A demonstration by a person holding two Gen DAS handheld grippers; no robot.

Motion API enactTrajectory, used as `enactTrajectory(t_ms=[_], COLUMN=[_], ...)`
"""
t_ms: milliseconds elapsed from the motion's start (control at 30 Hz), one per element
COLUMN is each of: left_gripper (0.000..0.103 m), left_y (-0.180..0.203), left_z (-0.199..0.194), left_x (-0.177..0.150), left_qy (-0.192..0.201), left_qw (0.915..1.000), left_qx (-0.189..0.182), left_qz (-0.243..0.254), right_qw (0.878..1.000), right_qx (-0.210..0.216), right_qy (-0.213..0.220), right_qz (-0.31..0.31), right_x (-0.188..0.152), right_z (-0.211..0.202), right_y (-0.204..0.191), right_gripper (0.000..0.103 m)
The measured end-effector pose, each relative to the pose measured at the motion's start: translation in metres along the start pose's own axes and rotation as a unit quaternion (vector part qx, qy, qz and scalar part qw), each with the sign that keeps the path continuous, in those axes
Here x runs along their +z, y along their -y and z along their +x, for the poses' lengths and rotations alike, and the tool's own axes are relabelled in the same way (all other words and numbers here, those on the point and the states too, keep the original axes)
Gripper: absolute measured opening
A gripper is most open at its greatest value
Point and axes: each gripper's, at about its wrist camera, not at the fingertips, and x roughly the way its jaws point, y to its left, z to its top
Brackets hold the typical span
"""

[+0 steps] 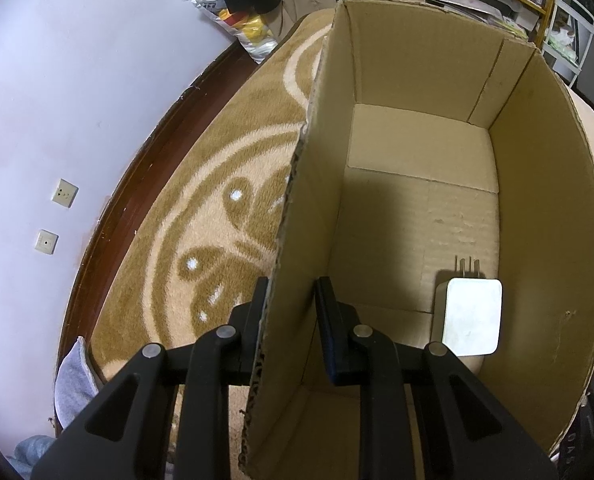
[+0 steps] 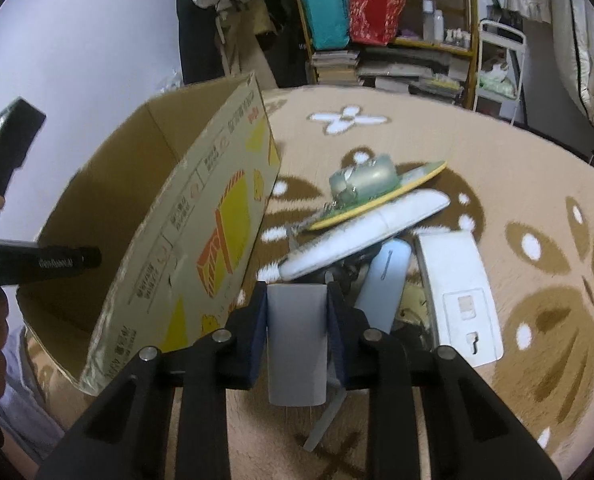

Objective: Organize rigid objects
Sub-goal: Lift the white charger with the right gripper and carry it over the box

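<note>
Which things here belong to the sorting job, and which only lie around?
Job: cardboard box, white charger inside it, grey block in the right hand-held gripper, pile of devices.
Around: shelf, red bag, books.

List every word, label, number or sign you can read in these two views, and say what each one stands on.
Brown cardboard box, outer wall: rows of printed characters beside yellow and orange box drawings, too small and skewed to read.
Black bar of the left gripper reaching in from the left: a short white word, too blurred to read.
White flat device with a slot: no lettering legible.
Left wrist view: no text anywhere.
</note>
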Motion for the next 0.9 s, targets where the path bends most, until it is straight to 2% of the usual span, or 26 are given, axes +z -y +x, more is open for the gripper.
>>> enactTrajectory(t_ms=[100,567,733,900], left_gripper=[0.021,0.021,0.021,0.021], left_y=[0.000,0.002,0.001,0.001], left_z=[-0.001,-0.001,-0.003,-0.003], left_x=[0.000,-0.001,-0.002,-0.002], left_qy=[-0.001,0.001,0.007,0.005], left_qw=[1.0000,1.0000,1.0000,1.0000], left_qx=[-0.001,0.003,0.005,0.006], left_qz=[0.000,0.003,-0.003,-0.002], right_qw=[0.999,0.989,0.981,0.977], right_qx=[-0.012,-0.002,0.027,0.063], right_qy=[0.032,0.147,0.193,0.200], right_qz=[-0.013,0.002,-0.016,-0.024], right_x=[0.005,0.058,0.074,0.083], right_z=[-0.011,-0.057,-0.070,-0.066], right_y=[-0.004,-0.016,-0.031,-0.045], right_gripper=[0.029,0.029,0.029,0.029])
